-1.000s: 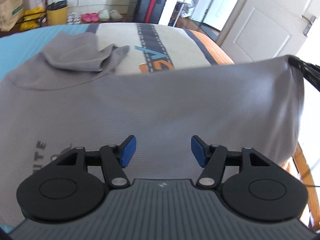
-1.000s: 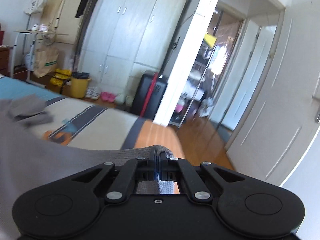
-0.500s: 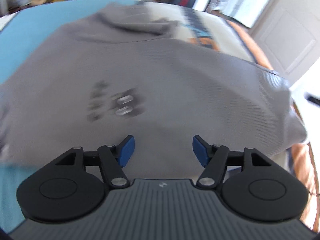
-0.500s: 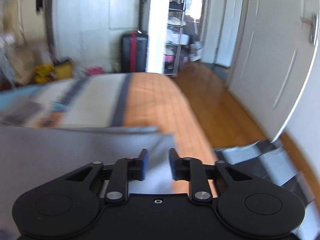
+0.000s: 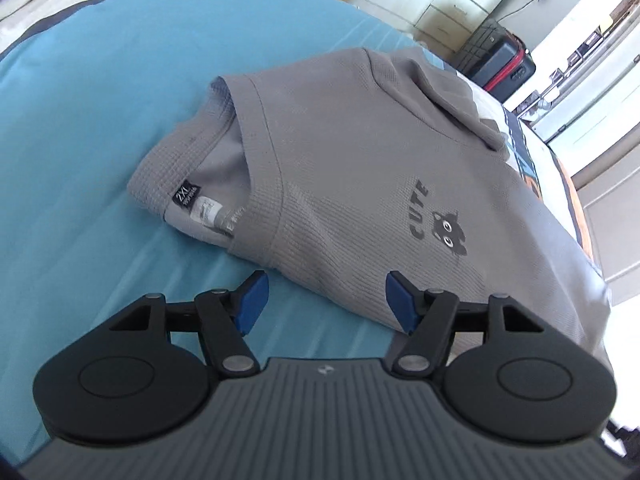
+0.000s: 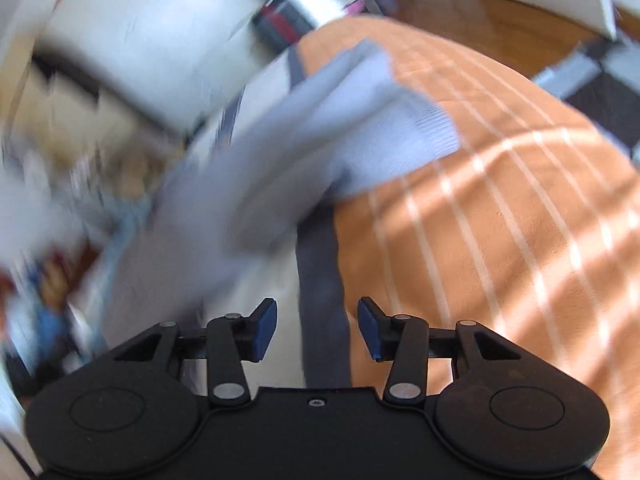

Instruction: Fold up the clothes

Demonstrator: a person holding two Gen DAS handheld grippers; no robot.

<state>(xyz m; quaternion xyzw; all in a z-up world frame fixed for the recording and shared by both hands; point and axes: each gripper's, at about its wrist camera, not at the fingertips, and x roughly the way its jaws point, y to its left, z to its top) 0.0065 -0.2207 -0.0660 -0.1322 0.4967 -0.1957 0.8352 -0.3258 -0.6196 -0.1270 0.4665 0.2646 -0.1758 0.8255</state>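
Bed (image 5: 100, 92) carries the grey shirt (image 5: 360, 184), laid flat just ahead of my left hand-held gripper (image 5: 324, 304), collar to its left, so edges stay reachable. Both grippers gape wide, empty; right hand-held gripper (image 6: 316, 328) view blurred, shirt corner ahead.

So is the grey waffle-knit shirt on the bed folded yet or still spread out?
Partly folded: the grey waffle-knit shirt lies on the blue bedsheet with one sleeve tucked over its front; its far end is blurred.
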